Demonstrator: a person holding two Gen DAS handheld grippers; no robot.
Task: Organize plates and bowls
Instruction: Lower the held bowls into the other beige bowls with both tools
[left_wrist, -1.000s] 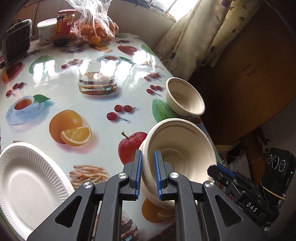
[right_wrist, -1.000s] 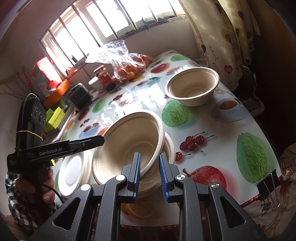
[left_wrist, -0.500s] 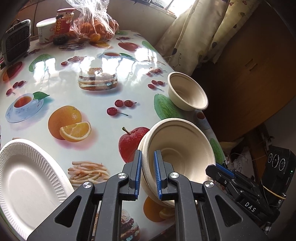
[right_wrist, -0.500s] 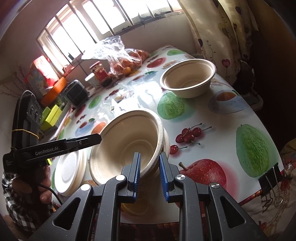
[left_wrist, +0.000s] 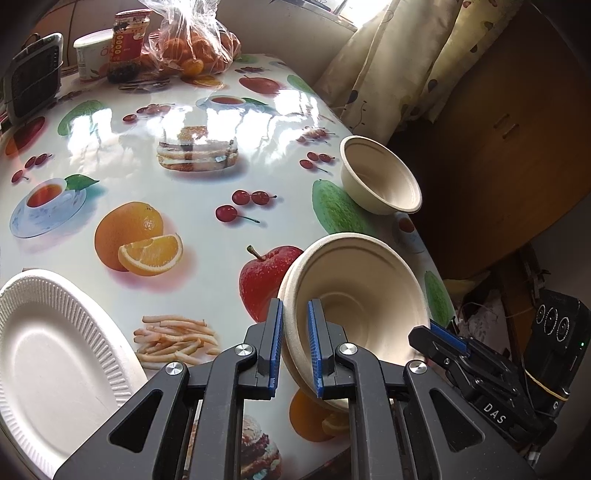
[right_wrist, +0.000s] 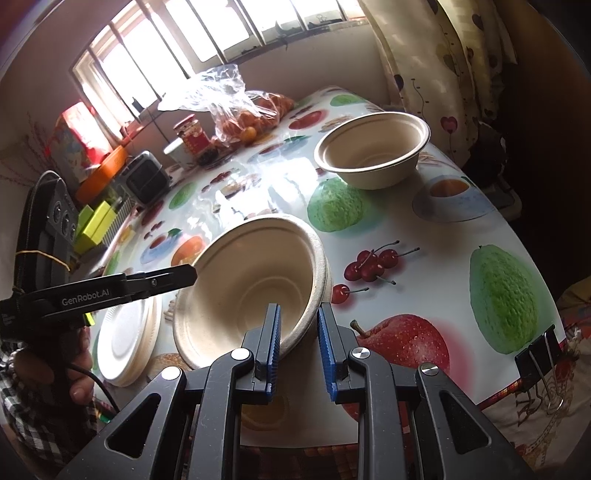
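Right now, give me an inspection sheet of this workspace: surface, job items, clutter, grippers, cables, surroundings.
Surface: table under a glossy fruit-print cloth, glare near the far end.
Job's things: nested bowls tilted and held at two sides of the rim; single bowl upright near the table's curtain-side edge; white paper plates stacked at the near corner.
Clutter: bag of oranges, red-labelled jar, white tub, binder clip on the cloth edge.
Grippers: left gripper shut on the nested bowls' rim; right gripper shut on the opposite rim.
Cables: black cord by the person's hand.
Surroundings: barred window, curtain, wooden cabinet.
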